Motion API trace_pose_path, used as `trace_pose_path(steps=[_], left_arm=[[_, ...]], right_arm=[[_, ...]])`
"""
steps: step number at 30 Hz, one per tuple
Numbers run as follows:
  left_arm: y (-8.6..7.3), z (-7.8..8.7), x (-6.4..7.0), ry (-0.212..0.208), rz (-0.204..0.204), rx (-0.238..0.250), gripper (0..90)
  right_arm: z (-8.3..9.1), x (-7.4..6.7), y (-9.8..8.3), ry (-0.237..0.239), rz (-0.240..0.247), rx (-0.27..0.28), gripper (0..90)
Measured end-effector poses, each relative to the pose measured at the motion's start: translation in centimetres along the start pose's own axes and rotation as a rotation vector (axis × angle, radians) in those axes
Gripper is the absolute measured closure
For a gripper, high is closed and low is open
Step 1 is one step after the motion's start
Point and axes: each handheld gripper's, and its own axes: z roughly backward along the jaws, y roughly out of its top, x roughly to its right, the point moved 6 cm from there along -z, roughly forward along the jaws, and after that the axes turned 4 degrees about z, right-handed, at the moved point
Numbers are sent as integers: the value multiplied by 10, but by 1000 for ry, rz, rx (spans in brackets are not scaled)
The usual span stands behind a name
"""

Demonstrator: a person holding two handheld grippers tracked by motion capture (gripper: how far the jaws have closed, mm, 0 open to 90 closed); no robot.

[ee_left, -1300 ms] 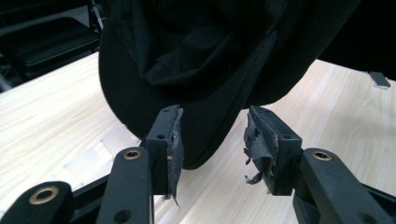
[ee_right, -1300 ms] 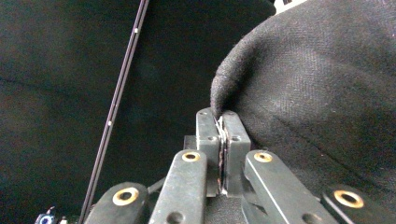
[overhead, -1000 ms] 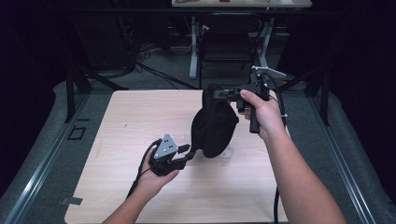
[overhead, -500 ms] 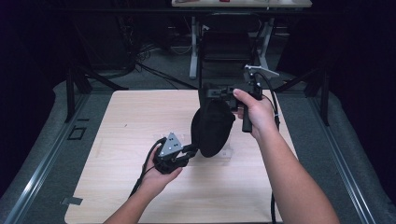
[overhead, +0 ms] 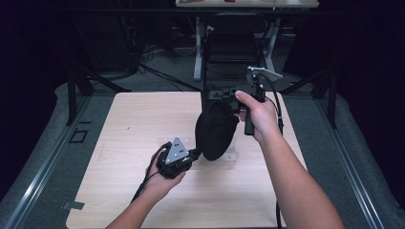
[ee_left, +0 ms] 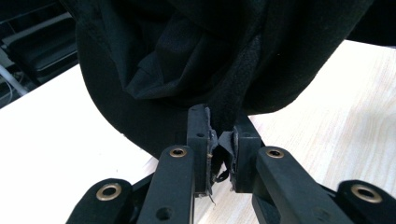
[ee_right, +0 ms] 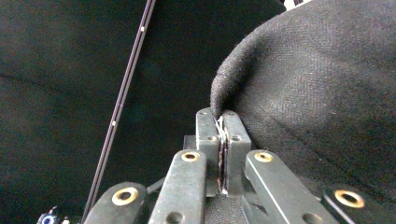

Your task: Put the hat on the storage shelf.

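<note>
High view: a black fabric cap (overhead: 216, 131) hangs in mid-frame above the pale wooden tabletop (overhead: 119, 124), held between two hand-held tools. Its upper end sits just right of centre; its rounded lower end drops toward the lower-middle of the frame.

Right gripper (overhead: 224, 95): held in the right hand (overhead: 260, 117), centre-right of the high view. The jaws point left into the top of the cap. In the right gripper view, the right gripper (ee_right: 223, 116) has its jaws nearly together at lower centre, with a fold of the cap's edge (ee_right: 224, 98) pinched at their tips. The cap's coarse black weave covers the right half of that frame; the left half is dark. State: clamped on the cap.

Left gripper (overhead: 195, 153): held in the left hand (overhead: 165, 179), lower-left of centre in the high view, grey three-cornered plate (overhead: 176, 149) on top. The jaws point right, meeting the cap's lower edge. In the left gripper view, the left gripper (ee_left: 224, 126) has its jaws at a narrow gap at lower centre. They have just been closing, and a strip of the cap's black fabric (ee_left: 233, 105) runs down between the pads, which press on it. The cap's hollow inside, with folded lining, covers the upper part of that frame, the pale tabletop beneath it on both sides.

Cap's lowest point is close over the table; contact cannot be told.
</note>
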Motion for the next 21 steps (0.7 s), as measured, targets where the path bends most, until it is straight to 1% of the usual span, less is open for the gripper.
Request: trace_pose_path(steps=[4, 8, 9, 15, 16, 17, 19, 21], left_arm=[[-2, 1, 0, 14, -15, 15, 827], [-6, 2, -1, 18, -18, 29, 833], [-7, 2, -1, 17, -11, 35, 833], [-10, 4, -2, 23, -13, 40, 837], [-10, 4, -2, 25, -13, 48, 837], [-11, 4, -2, 23, -10, 49, 838], [-11, 4, -2, 18, -11, 43, 838], [-12, 5, -2, 14, -8, 44, 838]], right_arm=[[-3, -1, -1, 2, 2, -5, 885], [-9, -4, -2, 6, 7, -7, 883], [-10, -5, -2, 4, 9, -8, 883], [-17, -8, -5, -3, 21, -18, 875], [-18, -9, -5, -3, 24, -23, 868], [-19, -9, -5, 0, 24, -20, 860], [-20, -12, -5, 26, 23, -10, 849], [-20, -14, -5, 36, 27, -13, 849]])
